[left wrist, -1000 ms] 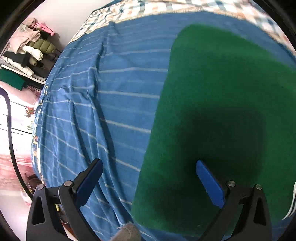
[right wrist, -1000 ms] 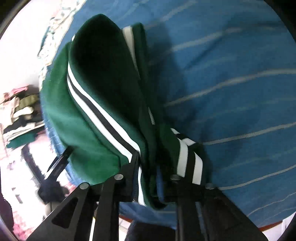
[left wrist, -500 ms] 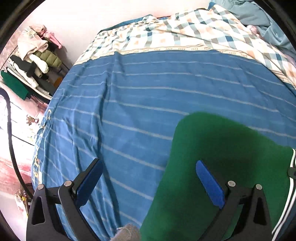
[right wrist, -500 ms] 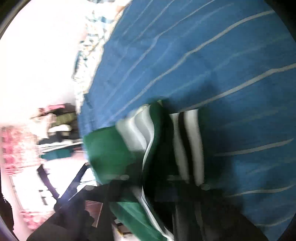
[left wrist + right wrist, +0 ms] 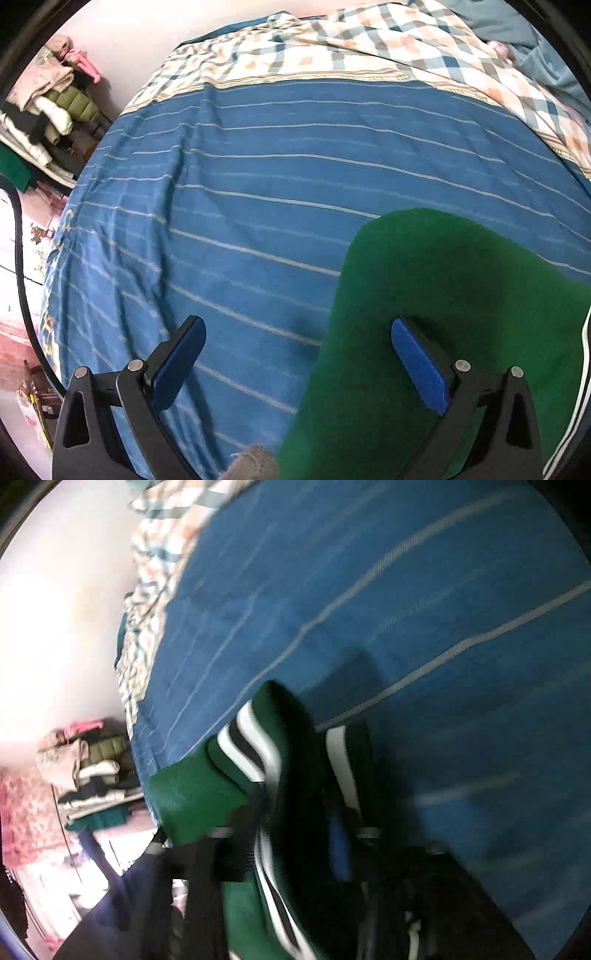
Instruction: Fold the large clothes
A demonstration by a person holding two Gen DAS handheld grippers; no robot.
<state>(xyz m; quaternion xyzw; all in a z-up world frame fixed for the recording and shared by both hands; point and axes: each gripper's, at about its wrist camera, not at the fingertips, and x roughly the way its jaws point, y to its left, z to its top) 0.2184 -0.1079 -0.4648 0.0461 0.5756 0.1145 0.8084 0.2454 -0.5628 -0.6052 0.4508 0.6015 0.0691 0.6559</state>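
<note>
A green garment [image 5: 443, 314] with white and black striped trim lies folded on the blue striped bedsheet [image 5: 277, 184]. My left gripper [image 5: 295, 354] is open and empty; its right finger hovers over the garment's left edge, its left finger over the sheet. In the blurred right wrist view my right gripper [image 5: 295, 834] is shut on the green garment [image 5: 266, 746], with the striped trim bunched between the jaws and the cloth lifted off the sheet [image 5: 406, 609].
A checked quilt [image 5: 369, 48] lies at the far end of the bed. A stack of folded clothes [image 5: 44, 107] stands left of the bed by the wall. A black cable [image 5: 20, 258] hangs at the left edge.
The right gripper has pulled the garment back and up, and its view has swung. In the left view the garment has slid lower right, uncovering more sheet and quilt.
</note>
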